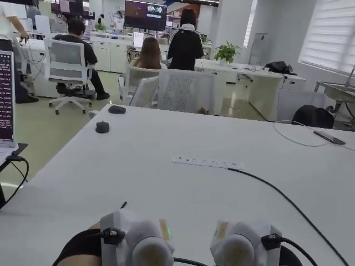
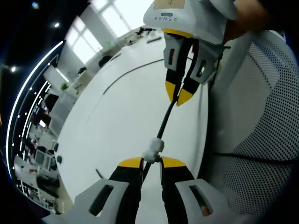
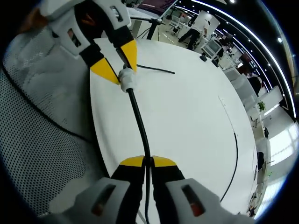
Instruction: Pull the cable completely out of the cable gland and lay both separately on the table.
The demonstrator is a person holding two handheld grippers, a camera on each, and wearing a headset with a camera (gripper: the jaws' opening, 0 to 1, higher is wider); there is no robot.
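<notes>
Left hand-held gripper [image 2: 152,161] pinches the white cable gland [image 2: 153,148]. Right hand-held gripper [image 3: 148,161] is clamped on the black cable [image 3: 139,123], which runs straight into the gland above the tabletop's [image 1: 166,188] near edge. Further out lie a power strip [image 1: 208,163], its black lead [image 1: 288,202] and a mouse [image 1: 102,127].

The left gripper [image 2: 150,162] and right gripper [image 3: 145,161] face each other, tips near, over the worktop's [image 1: 166,188] near edge. Left jaws clamp the cable gland [image 2: 153,148]; right jaws pinch the cable [image 3: 138,116].
</notes>
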